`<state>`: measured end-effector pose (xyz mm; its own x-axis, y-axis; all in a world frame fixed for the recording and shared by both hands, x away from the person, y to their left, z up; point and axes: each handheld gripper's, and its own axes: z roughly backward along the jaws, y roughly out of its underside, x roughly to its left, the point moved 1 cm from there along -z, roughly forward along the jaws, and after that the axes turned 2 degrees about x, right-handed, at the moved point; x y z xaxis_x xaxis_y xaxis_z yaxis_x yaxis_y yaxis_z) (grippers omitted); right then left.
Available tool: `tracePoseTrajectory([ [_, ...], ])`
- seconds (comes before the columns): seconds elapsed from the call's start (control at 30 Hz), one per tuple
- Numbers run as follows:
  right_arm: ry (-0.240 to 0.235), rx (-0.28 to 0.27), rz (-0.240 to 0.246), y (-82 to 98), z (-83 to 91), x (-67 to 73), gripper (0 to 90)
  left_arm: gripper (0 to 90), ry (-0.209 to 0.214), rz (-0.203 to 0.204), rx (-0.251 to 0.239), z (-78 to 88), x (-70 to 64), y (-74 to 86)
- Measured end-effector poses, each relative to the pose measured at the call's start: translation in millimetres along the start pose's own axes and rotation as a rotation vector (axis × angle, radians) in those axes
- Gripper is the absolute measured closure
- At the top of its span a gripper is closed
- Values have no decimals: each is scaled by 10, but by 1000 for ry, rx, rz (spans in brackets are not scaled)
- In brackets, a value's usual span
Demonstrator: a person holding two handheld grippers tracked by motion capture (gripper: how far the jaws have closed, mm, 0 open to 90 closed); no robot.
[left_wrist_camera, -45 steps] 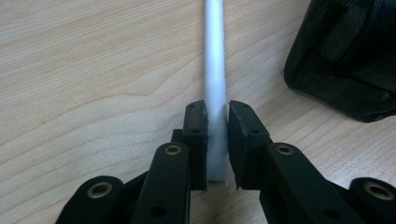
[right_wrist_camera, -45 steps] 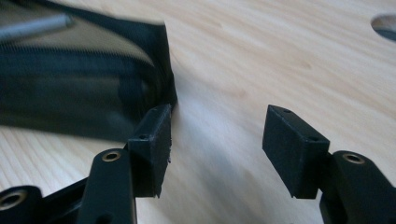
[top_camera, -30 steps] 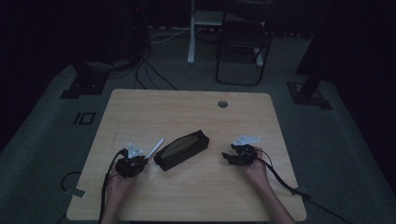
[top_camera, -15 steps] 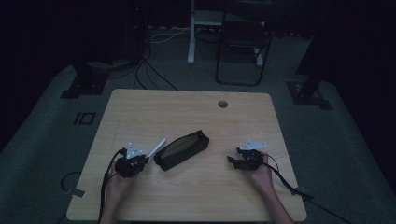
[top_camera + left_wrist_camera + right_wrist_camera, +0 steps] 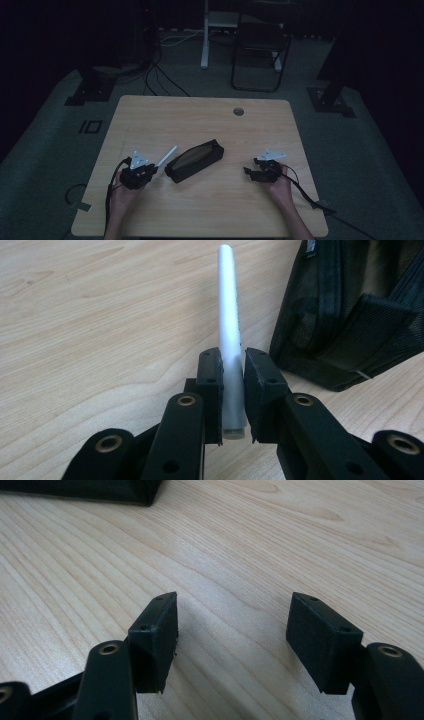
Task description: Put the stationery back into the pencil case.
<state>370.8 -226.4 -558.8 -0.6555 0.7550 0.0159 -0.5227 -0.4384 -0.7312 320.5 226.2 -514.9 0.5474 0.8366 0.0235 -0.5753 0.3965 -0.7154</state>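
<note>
My left gripper (image 5: 232,390) is clenched on a slim, smooth silver-white pen (image 5: 229,330), round in section with a blunt rounded tip. The flat black pads pinch it near its rear end, and the barrel points away over the pale wood-grain table (image 5: 85,315). In the high view that same pen (image 5: 165,156) sticks out from the left gripper (image 5: 145,172) toward the near left end of the soft black fabric pencil case (image 5: 195,160), stopping just short of it.

The case is a long, boxy pouch lying slantwise mid-table. From above, its top gapes open on a dull olive inside; I cannot tell whether anything lies in it. The left gripper view adds what the dim overhead cannot: a woven mesh texture, stitched edges and a zip band on the case (image 5: 350,310).

My right gripper (image 5: 232,630) stands released, with bare wood between its blocky matte pads. In the high view the right gripper (image 5: 252,172) sits well apart from the case, near the table's right side.
</note>
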Motion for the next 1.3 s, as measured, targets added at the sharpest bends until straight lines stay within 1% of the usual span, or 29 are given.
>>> tracePoseTrajectory([
  [0.43,-8,0,-3,-5,-4,-7,365,788,20,0,-25,61,24,-26],
  [0.63,-6,1,0,-5,-5,-4,362,788,18,-4,-38,100,36,-42],
  [0.77,-5,1,3,-7,-7,-2,360,788,20,0,-50,134,47,-52],
  [1.3,-2,4,10,-8,-11,6,355,788,28,-24,-85,246,40,-114],
])
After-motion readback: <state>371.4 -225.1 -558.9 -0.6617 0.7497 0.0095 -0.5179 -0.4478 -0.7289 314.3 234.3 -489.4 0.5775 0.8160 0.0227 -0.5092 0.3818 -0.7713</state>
